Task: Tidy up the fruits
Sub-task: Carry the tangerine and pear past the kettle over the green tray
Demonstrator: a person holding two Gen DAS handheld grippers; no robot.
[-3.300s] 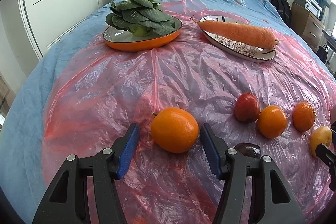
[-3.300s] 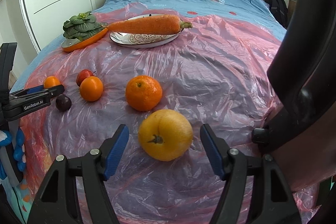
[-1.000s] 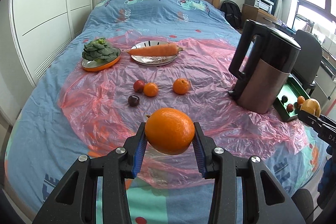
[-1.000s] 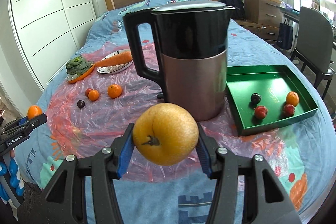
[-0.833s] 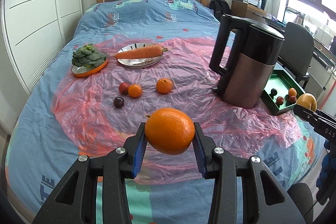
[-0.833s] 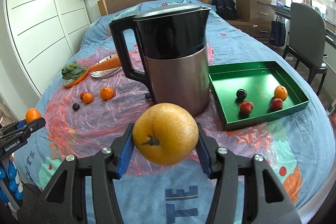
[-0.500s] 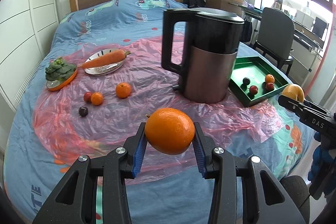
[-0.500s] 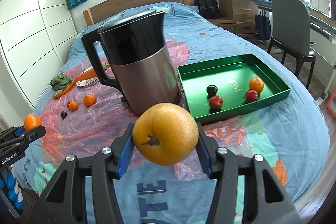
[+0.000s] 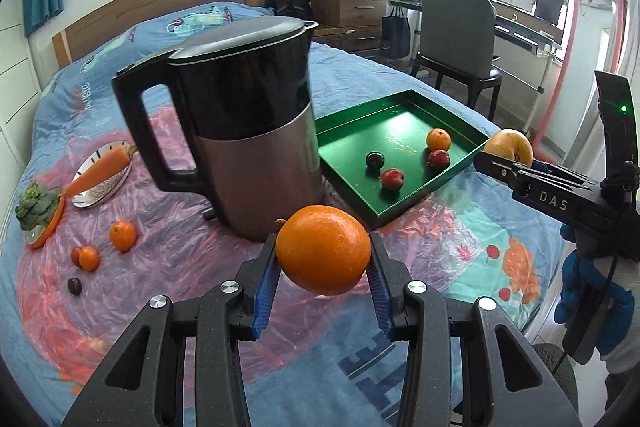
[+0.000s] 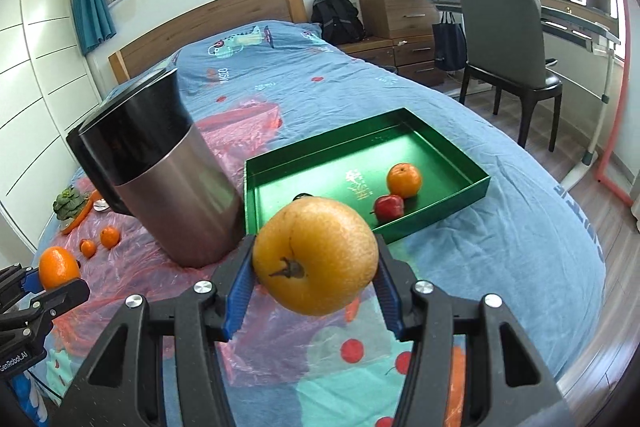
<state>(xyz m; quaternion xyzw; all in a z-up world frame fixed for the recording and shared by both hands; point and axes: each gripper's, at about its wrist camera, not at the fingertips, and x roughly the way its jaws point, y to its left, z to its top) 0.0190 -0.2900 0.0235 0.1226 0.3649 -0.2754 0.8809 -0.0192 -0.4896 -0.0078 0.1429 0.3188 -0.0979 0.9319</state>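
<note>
Green tray (image 10: 472, 183) lies ahead, nearer the right tongs (image 10: 316, 269)
Right tongs grasp the yellow fruit (image 10: 316, 259); left tongs (image 9: 323, 259) grasp the orange (image 9: 323, 251)

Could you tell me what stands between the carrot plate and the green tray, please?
The kettle stands between the carrot plate and the green tray, clearest in the left wrist view.

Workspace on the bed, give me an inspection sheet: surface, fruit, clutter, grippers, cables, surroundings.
Surface: bed with blue quilt, pink plastic sheet over part of it.
Job's things: green tray holds four small fruits; four more small fruits lie on the sheet.
Clutter: kettle, carrot on a plate, leafy greens.
Grippers: left gripper shut on orange; right gripper shut on yellow pear.
Cables: thin black cable at the right handle.
Surroundings: chair, desk, drawers, printer, bookshelf.
</note>
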